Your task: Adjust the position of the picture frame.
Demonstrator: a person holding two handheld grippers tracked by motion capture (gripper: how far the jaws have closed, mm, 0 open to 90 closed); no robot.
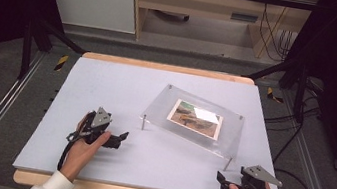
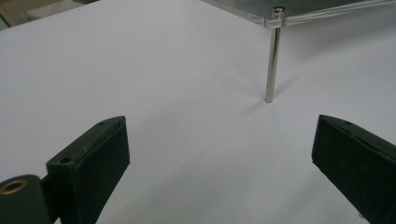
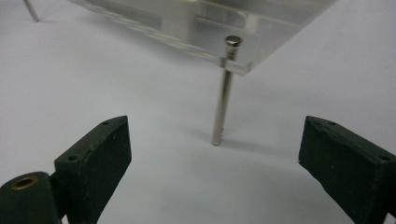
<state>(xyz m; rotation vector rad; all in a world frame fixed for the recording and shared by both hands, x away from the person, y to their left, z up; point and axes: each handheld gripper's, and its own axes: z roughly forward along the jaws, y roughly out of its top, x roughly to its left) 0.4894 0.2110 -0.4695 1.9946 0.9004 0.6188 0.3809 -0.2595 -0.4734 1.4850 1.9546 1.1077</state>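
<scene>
Two black tongs (jaws apart) face a clear acrylic frame [image 1: 193, 119] on metal legs.

The table [image 1: 107, 85] has a smooth, matt pale-grey top edged in light wood. The frame [image 1: 229, 134] is clear glossy acrylic on shiny metal pins [image 2: 272, 60], holding a paper picture [image 1: 195, 118]. The gripper pads [image 3: 95, 156] look matt black and slightly rough.
</scene>
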